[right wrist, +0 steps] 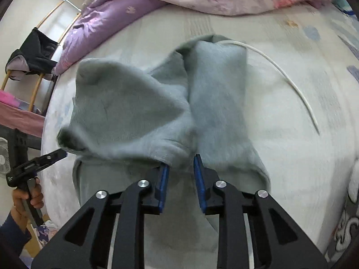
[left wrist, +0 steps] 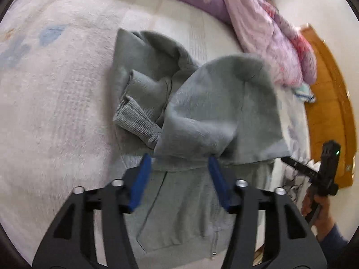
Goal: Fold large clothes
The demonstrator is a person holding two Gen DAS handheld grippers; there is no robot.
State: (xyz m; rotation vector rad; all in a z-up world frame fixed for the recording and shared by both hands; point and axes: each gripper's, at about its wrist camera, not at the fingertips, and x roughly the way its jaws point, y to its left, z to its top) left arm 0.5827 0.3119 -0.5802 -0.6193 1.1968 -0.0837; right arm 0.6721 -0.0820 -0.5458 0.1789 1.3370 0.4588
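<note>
A grey zip hoodie lies partly folded on the pale bed sheet; a ribbed cuff rests on its left part. My left gripper stands open, its blue pads either side of the lifted fabric edge, not pinching it. In the right wrist view the hoodie is raised in a fold, and my right gripper has its blue pads partly closed on the ribbed hem. The right gripper also shows in the left wrist view, and the left gripper shows in the right wrist view.
A purple and pink floral duvet is bunched along the far side of the bed. A white cord lies on the sheet right of the hoodie. A wooden bed frame bounds one side. A rack with dark clothes and a fan stand beside the bed.
</note>
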